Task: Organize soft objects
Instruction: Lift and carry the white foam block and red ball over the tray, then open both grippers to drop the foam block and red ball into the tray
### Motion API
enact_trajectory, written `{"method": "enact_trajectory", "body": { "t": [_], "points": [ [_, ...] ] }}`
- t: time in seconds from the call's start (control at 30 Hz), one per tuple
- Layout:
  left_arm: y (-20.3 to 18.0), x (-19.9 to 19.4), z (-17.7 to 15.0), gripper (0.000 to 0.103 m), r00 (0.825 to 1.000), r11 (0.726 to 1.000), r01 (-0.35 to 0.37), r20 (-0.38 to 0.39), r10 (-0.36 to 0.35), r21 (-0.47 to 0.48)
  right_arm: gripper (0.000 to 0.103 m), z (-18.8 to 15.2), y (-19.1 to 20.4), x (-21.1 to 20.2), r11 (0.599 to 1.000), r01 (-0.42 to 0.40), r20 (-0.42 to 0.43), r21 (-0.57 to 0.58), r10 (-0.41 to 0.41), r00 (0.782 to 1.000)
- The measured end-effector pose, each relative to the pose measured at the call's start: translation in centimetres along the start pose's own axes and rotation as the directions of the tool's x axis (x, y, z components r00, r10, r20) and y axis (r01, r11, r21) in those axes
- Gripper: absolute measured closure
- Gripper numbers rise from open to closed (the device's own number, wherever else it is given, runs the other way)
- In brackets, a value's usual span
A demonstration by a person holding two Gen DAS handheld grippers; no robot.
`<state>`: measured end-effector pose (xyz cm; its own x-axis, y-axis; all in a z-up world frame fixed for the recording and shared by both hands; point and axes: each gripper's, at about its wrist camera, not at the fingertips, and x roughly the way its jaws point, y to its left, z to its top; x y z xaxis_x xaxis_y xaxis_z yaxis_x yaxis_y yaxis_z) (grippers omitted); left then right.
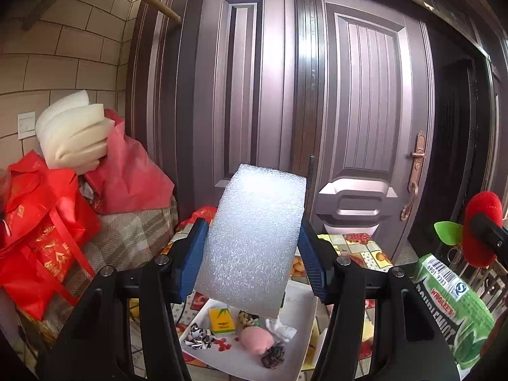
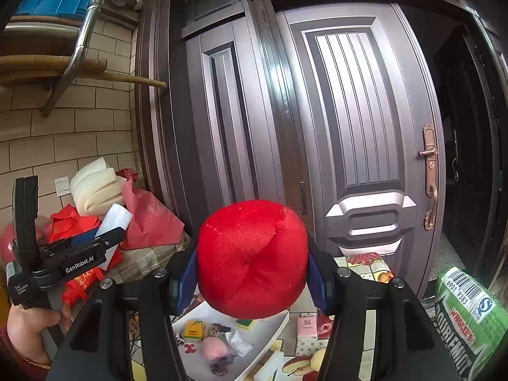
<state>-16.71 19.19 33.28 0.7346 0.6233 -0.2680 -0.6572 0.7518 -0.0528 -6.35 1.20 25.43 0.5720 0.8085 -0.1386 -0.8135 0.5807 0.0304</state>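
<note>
Left gripper (image 1: pixel 252 249) clamps the foam block (image 1: pixel 254 238), right gripper (image 2: pixel 252 273) squeezes the red plush (image 2: pixel 252 257); either could spring free above the six-o'clock tray (image 1: pixel 298 343).

I held both grippers raised: the left gripper (image 1: pixel 252 247) had its jaws clamped, the right gripper (image 2: pixel 252 265) also clamped, side by side.

White foam block (image 1: pixel 254 238); red plush (image 2: pixel 252 257); white tray (image 1: pixel 295 343).
</note>
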Motion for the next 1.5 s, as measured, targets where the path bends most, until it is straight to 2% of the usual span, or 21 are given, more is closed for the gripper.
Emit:
{"method": "enact_trajectory", "body": {
  "t": [0.17,0.33,0.53,0.63,0.73,0.9,1.03,1.17,1.33,1.43,1.5],
  "points": [
    [0.4,0.8,-0.3,0.046,0.999,1.0,-0.017,-0.037,0.016,-0.026,0.045,-0.6,0.7,1.3,1.0,-0.014,-0.032,0.015,0.014,0.999],
    [0.3,0.1,0.5,0.046,0.999,0.999,-0.045,-0.017,0.045,-0.015,0.045,-0.3,1.0,2.1,0.999,-0.034,-0.05,-0.003,0.034,0.998],
    [0.4,0.6,-0.9,0.046,0.997,0.997,-0.071,-0.011,0.071,0.01,0.045,-2.2,1.2,3.6,0.999,-0.051,-0.062,-0.015,0.05,0.997],
    [0.7,1.4,-0.3,0.046,0.997,0.998,-0.058,-0.041,0.058,0.014,0.045,-1.7,1.5,4.3,0.999,-0.046,-0.092,0.022,0.048,0.995],
    [1.2,1.5,0.5,0.046,0.997,0.998,-0.067,-0.03,0.067,0.017,0.045,-1.0,2.5,3.9,0.999,-0.033,-0.062,-0.004,0.033,0.998],
    [1.5,2.4,-0.6,0.046,0.998,0.998,-0.059,-0.026,0.06,0.014,0.045,-2.0,2.9,4.2,1.0,-0.022,-0.056,0.001,0.022,0.998],
    [0.9,3.6,-0.2,0.046,0.996,0.998,-0.06,-0.06,0.061,0.024,0.045,-1.7,3.0,5.4,1.0,-0.024,-0.089,0.009,0.025,0.996],
    [0.2,4.2,1.0,0.046,0.995,0.995,-0.088,-0.037,0.09,0.046,0.045,-0.5,3.5,7.0,0.999,-0.028,-0.1,-0.014,0.027,0.995],
    [0.3,4.9,-2.3,0.046,0.992,0.993,-0.107,-0.06,0.11,0.052,0.045,-3.1,3.3,8.3,0.999,-0.048,-0.123,-0.012,0.046,0.991],
    [0.9,6.7,-4.4,0.046,0.985,0.995,-0.093,-0.138,0.099,0.046,0.045,-5.1,3.1,9.6,0.999,-0.028,-0.189,0.02,0.031,0.981],
    [1.2,7.6,-4.3,0.046,0.982,0.997,-0.071,-0.171,0.076,0.031,0.045,-5.1,3.2,10.3,0.998,-0.021,-0.232,0.053,0.032,0.972]
  ]
}}
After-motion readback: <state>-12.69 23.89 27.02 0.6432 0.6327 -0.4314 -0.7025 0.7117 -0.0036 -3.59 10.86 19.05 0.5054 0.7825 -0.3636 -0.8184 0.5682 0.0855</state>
